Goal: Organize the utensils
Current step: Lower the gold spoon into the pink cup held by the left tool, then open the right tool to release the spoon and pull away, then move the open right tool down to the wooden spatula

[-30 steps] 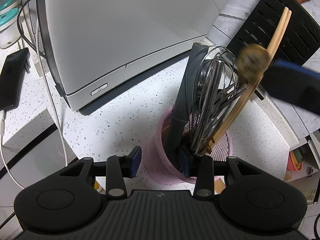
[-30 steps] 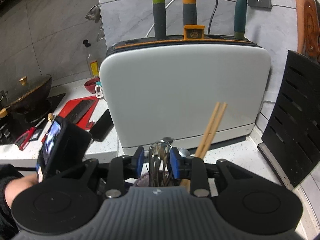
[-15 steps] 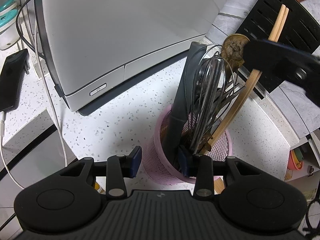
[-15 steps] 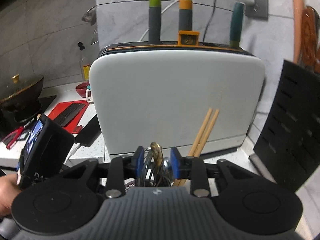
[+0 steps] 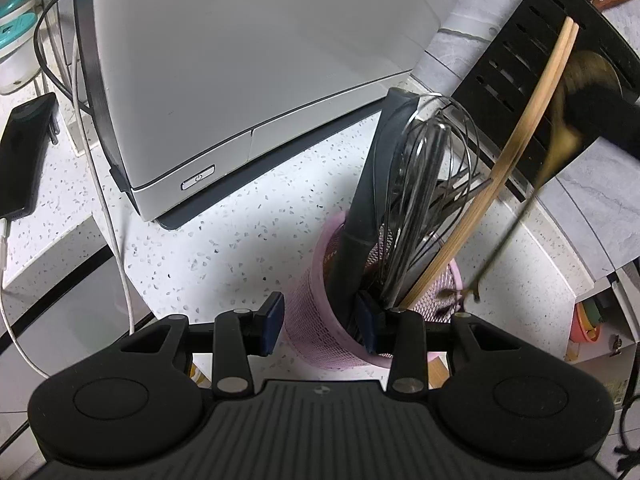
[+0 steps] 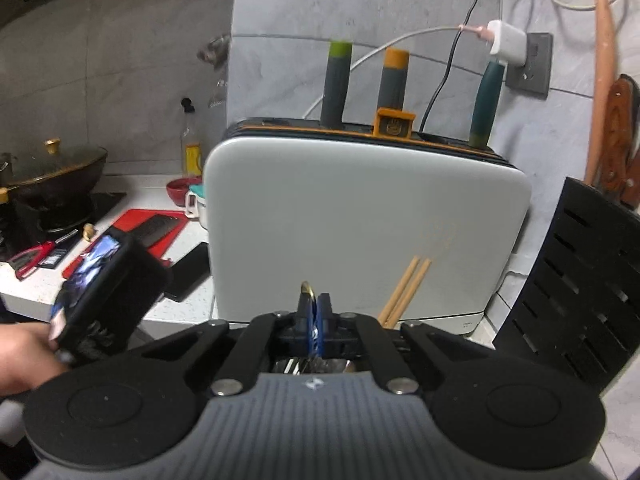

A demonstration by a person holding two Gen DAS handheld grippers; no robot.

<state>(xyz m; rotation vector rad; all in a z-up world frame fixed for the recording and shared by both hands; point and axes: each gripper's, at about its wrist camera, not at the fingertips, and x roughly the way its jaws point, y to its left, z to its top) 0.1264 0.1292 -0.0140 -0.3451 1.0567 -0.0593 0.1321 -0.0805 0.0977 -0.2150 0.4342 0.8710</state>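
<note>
A pink mesh utensil cup (image 5: 316, 320) stands on the speckled counter and holds a dark spatula (image 5: 372, 192), a wire whisk (image 5: 428, 184) and wooden chopsticks (image 5: 516, 136). My left gripper (image 5: 320, 326) grips the cup's near rim, one finger outside and one inside. My right gripper (image 6: 314, 314) is shut on the bowl of a brass spoon (image 6: 307, 290). In the left wrist view the spoon (image 5: 560, 136) hangs blurred at the right, lifted, its handle tip just above the cup's rim. The chopsticks (image 6: 404, 292) show past my right gripper.
A large white appliance (image 5: 248, 60) stands just behind the cup. A black slotted rack (image 5: 540, 72) leans at the right. A phone (image 5: 24, 152) and white cable lie at the left. A red cutting board (image 6: 140, 232) and a wok (image 6: 52, 176) are far left.
My right gripper closed on the brass spoon and has lifted it up and to the right, almost out of the cup. My left gripper has kept its hold on the cup.
</note>
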